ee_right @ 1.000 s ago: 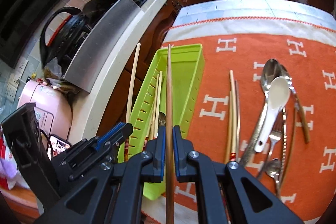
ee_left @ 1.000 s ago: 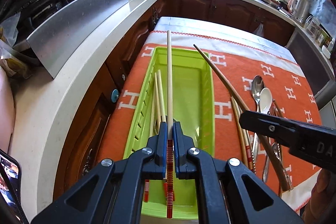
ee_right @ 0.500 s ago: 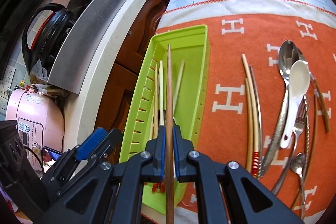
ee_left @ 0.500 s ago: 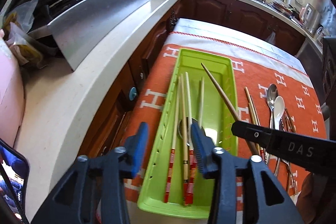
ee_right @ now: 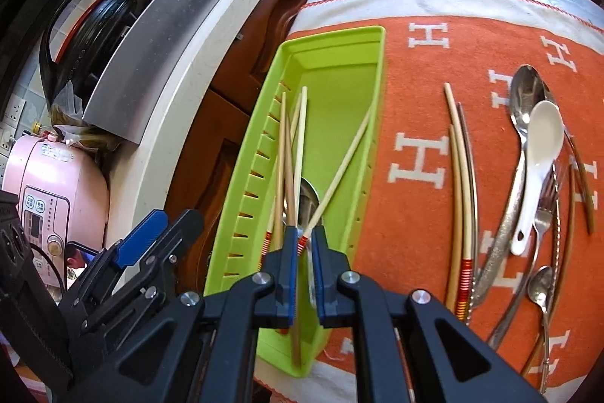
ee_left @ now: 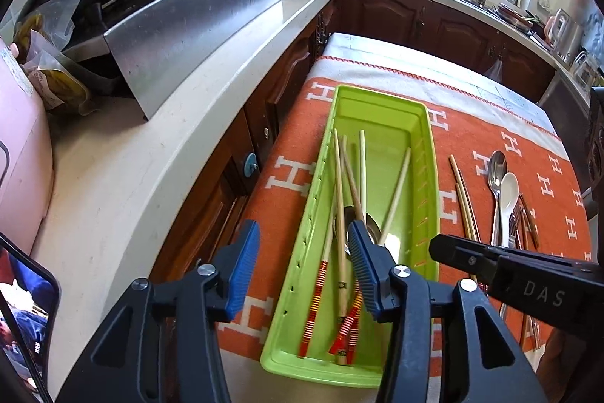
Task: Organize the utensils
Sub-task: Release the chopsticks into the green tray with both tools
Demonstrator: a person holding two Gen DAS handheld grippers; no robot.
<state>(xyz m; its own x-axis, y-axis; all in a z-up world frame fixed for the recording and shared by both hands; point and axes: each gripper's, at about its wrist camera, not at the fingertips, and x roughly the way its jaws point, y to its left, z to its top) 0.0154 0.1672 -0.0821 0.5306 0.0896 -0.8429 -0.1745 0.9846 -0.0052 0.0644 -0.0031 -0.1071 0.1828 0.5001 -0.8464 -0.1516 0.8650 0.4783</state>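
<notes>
While left gripper [ee_left: 304,265] jaws spread empty, green tray [ee_left: 430,176] holds chopsticks [ee_left: 339,184], right gripper [ee_right: 302,240] jaws pinching brown chopstick [ee_right: 290,172].

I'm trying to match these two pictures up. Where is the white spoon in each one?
Left wrist view: white spoon far right, on the orange cloth, beside a steel spoon.
Right wrist view: white spoon right of centre, lying over the steel spoon's handle.
Shared landmark: the green tray to its left.

Right gripper [ee_right: 302,252] clamps brown chopstick [ee_right: 290,172] over green tray [ee_right: 372,89] — spoons [ee_right: 528,153] on cloth.
</notes>
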